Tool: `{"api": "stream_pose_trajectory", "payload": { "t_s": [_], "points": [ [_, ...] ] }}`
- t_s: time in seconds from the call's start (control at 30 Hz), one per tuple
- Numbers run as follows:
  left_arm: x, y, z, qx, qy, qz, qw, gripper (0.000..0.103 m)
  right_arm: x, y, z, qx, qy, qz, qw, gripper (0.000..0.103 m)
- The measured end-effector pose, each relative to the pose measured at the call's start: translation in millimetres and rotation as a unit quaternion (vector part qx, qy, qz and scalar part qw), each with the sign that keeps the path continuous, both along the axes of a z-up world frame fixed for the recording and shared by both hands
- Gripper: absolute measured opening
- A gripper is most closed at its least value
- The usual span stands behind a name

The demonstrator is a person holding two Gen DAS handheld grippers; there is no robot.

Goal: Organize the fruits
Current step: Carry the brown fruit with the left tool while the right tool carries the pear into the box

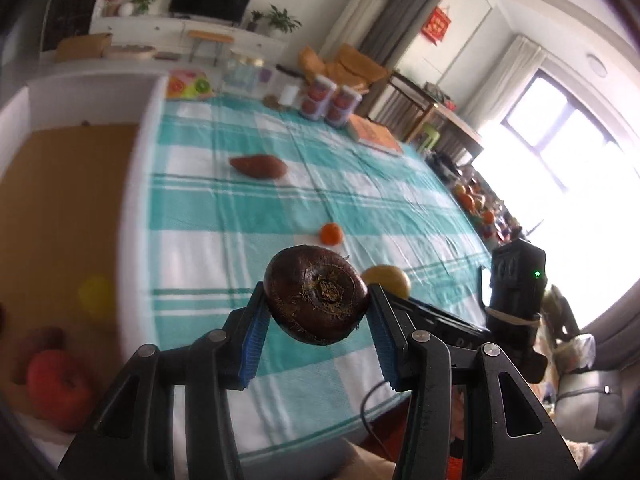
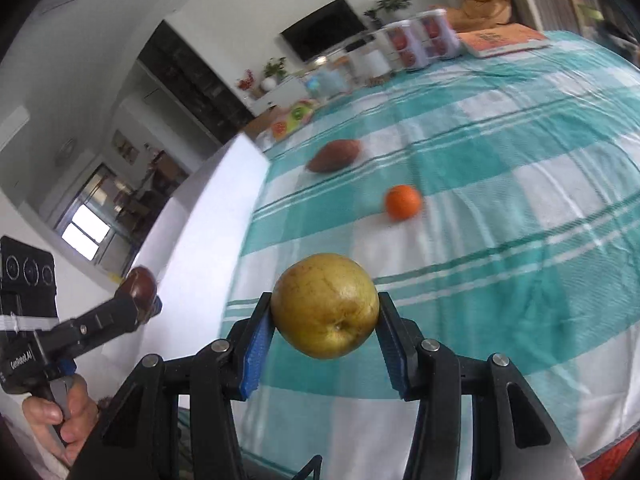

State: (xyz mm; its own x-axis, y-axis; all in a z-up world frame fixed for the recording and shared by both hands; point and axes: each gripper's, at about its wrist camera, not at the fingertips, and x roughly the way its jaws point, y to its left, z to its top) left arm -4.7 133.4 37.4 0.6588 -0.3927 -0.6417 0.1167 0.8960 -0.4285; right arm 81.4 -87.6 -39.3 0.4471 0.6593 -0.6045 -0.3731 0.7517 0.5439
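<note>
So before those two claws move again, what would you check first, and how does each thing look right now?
1. Left gripper has a firm hold on the dark round fruit: ok, blue pads press both sides.
2. Right gripper holds the yellow pear: ok, squeezed between both pads.
3. Both loads lifted off the checked tablecloth: ok.
4. The grippers are apart from each other: ok, the right wrist view shows the left one well off to the side.
5. The box with the red apple has room: cannot tell, blurred and partly out of view.
6. Fruit left on the cloth: not ok, orange and sweet potato remain.
</note>
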Motion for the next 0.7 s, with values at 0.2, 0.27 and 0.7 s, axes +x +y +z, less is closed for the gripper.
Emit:
{"api": "stream_pose_trajectory", "payload": {
  "t_s": [0.2, 0.27, 0.7],
  "points": [
    [-10.0, 110.6, -13.5, 0.07, 0.047, 0.171, 0.9817, 0.049, -23.0, 150.6, 38.7, -0.026, -0.03, 0.19, 0.981, 0.05],
    [-7.4, 136.4, -32.4, 0.081, 0.078, 0.202, 0.973, 0.049, -28.2, 187.6, 33.1, -0.06, -0.026, 0.225, 0.972, 0.05],
    [2.9, 102.9, -21.6, 0.132, 0.032, 0.204, 0.9694, 0.084, 1.2, 102.9, 37.9, -0.105, -0.132, 0.03, 0.985, 0.087]
  ]
}}
